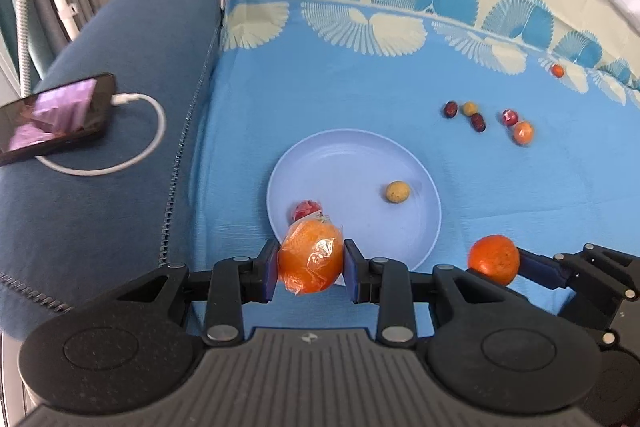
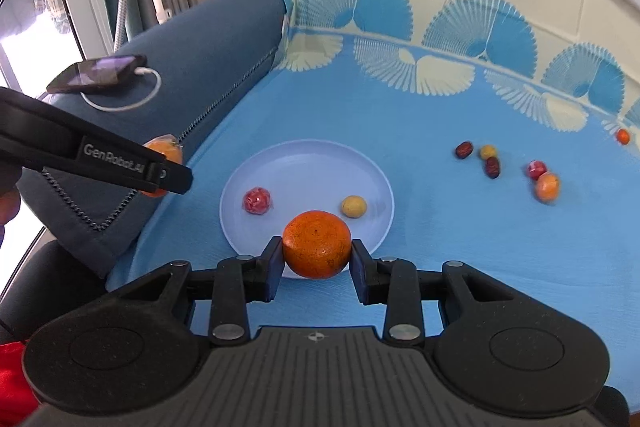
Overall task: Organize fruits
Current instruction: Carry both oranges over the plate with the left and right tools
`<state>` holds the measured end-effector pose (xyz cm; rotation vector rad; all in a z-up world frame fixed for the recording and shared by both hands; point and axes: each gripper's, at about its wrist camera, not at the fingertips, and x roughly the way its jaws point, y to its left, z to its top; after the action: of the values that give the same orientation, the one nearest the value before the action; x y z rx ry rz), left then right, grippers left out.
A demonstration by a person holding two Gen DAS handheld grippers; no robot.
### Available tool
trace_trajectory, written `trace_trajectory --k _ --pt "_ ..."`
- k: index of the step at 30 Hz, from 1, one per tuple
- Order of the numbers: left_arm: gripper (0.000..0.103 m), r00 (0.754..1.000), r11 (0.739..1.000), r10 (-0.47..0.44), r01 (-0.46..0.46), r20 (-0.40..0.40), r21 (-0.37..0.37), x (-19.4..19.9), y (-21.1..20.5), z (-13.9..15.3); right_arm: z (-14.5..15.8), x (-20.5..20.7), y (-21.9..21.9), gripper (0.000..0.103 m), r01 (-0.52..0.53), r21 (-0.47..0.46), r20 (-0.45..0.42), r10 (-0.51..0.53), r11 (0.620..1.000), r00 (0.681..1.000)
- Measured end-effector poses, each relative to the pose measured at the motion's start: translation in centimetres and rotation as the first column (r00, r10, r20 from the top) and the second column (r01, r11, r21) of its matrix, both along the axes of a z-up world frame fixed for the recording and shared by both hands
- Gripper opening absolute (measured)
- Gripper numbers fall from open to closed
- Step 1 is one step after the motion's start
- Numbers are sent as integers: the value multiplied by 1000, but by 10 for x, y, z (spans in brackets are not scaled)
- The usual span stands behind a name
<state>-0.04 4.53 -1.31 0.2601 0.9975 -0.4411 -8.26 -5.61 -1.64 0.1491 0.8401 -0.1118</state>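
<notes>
Plastic film is wrapping the orange [image 1: 310,257] that the left gripper [image 1: 311,267] is pinching over the near rim of the blue plate [image 1: 352,167]; judged slick, that wrap is calling for a squeeze across the widest part; the right gripper [image 2: 317,259] is clamping a bare orange [image 2: 317,249] by its sides at the plate's near edge; firm and rough-skinned, it is likely gripping well; smaller fruits [image 2: 496,167] are lying right of the plate.
</notes>
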Motion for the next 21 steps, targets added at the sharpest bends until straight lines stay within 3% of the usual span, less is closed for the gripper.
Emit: trace_trajectory --k 10,21 --pt "36 999 998 -28 30 -40 60 34 -28 -50 -46 43 -21 37 25 46 -91 -20 999 996" --pt "38 996 994 -38 46 -78 101 69 -43 -91 -80 69 -28 37 3 46 -134 4 999 991"
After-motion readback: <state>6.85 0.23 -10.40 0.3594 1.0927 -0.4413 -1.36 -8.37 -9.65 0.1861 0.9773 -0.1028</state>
